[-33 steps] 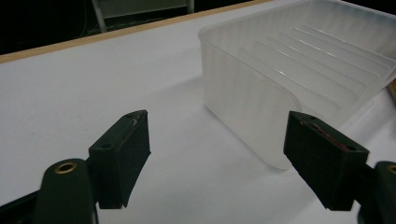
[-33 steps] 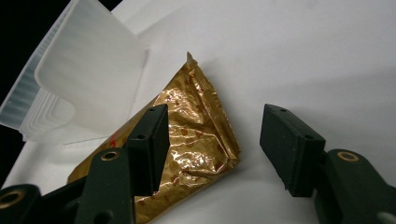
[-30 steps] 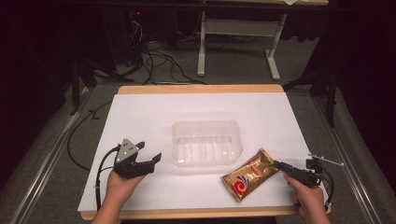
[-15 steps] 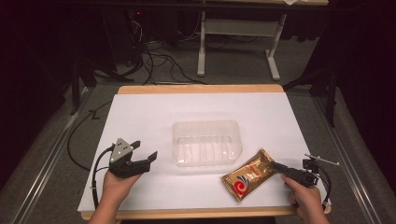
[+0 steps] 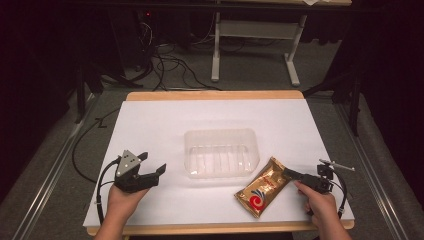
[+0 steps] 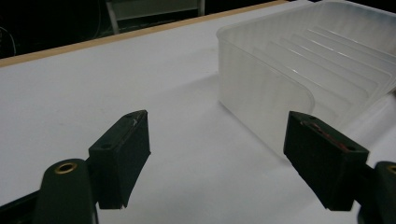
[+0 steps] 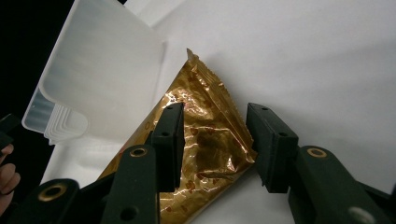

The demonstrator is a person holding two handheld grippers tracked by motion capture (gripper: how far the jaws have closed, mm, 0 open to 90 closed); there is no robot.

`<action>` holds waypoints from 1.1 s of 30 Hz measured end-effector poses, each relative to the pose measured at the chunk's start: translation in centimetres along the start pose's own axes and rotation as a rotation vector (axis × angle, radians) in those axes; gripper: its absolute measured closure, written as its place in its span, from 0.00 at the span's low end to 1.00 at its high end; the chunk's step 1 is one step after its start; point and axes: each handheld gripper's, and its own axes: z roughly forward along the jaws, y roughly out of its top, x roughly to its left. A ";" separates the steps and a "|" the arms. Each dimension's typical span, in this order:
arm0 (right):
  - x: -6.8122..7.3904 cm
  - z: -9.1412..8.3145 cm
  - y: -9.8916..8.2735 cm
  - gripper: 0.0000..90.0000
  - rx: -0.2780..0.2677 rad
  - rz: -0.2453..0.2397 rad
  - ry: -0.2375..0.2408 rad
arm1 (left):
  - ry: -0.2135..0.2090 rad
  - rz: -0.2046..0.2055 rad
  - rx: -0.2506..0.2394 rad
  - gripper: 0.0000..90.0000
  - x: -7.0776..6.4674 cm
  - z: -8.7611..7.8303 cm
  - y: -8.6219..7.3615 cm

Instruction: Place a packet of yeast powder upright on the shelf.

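Both grippers are black. The left gripper (image 5: 152, 172) carries a grey three-cornered plate (image 5: 127, 162) on top, and a black cable (image 5: 102, 182) loops from it. Its jaws end in blocky pads (image 6: 122, 156), with a brass-ringed hole in each arm. The right gripper (image 5: 290, 174) has a thin metal rod (image 5: 336, 165) and trailing cable (image 5: 344, 197). The forearms are bare.

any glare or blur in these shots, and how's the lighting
High view: the white table is brightly lit, the room behind is dark, and the picture is slightly soft. Right gripper view: glare glints off the gold packet, which is sharp. Left gripper view: the clear tray looks hazy, and the near jaws are a little soft, with faint shadow beneath the tray.
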 end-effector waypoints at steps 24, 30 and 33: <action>1.3 0.4 0.5 1.00 0.001 -0.159 -0.035 | 0.017 0.006 0.018 0.26 0.1 -0.4 -0.5; 1.7 -0.1 0.5 1.00 -0.023 -0.189 -0.018 | 0.014 0.008 0.016 0.26 0.1 -0.4 -0.5; 2.1 -0.3 0.5 1.00 -0.043 -0.221 -0.020 | 0.011 0.009 0.015 0.26 0.0 -0.4 -0.5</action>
